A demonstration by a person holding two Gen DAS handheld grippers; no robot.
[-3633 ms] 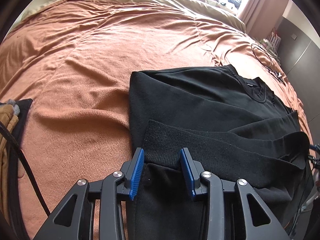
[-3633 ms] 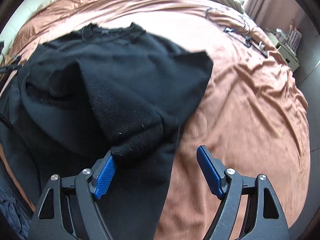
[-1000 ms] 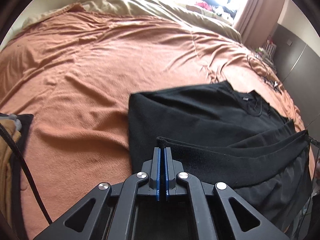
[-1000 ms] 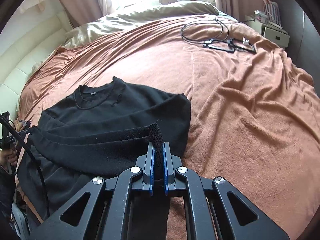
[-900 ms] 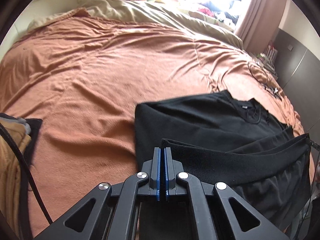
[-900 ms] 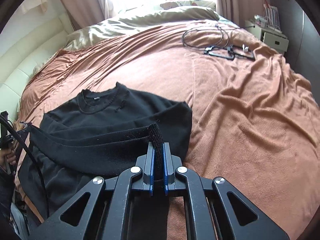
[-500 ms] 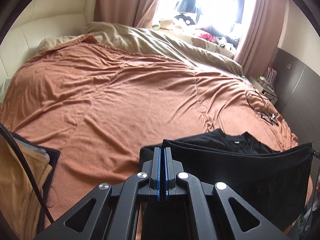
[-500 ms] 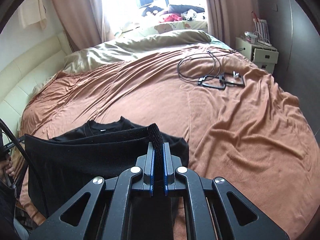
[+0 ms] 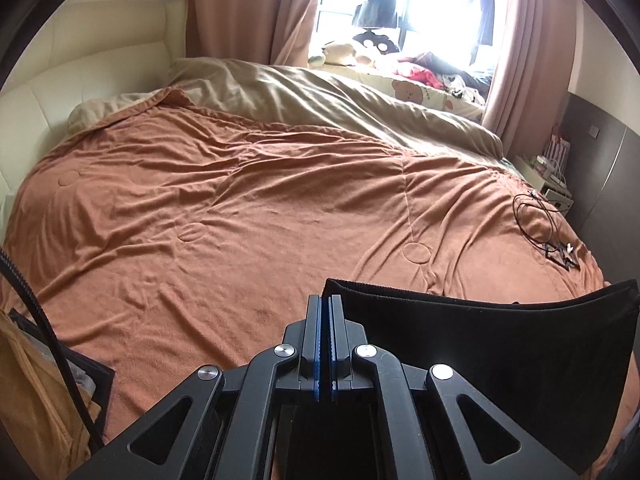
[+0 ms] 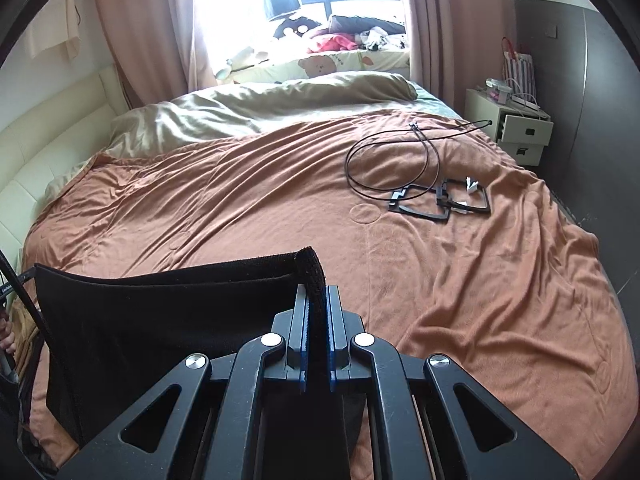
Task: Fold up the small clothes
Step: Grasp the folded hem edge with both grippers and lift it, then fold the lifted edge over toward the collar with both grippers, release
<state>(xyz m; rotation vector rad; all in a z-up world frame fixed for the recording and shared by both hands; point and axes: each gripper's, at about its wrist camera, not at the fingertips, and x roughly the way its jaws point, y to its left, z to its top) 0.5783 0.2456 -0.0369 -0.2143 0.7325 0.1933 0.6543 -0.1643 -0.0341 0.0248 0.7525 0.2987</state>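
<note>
A black sweater (image 9: 480,344) hangs stretched between my two grippers above an orange-brown blanket (image 9: 240,216) on the bed. My left gripper (image 9: 325,304) is shut on the ribbed hem at one corner. My right gripper (image 10: 316,292) is shut on the hem at the other corner, where the black sweater (image 10: 160,312) spreads away to the left. The hem runs taut as the top edge. The body of the sweater hangs down and hides the bed beneath it. Its neck and sleeves are out of sight.
A black cable loop and black frames (image 10: 432,196) lie on the blanket at the right. A beige duvet (image 9: 320,96) is bunched at the far side below the window. A tan garment (image 9: 28,400) sits at the near left. A white nightstand (image 10: 516,128) stands at the right.
Both grippers have risen with the hem, lifting the sweater off the blanket so it hangs as a sheet. The neckline, visible before, is now hidden. Both views have tilted up towards the window.
</note>
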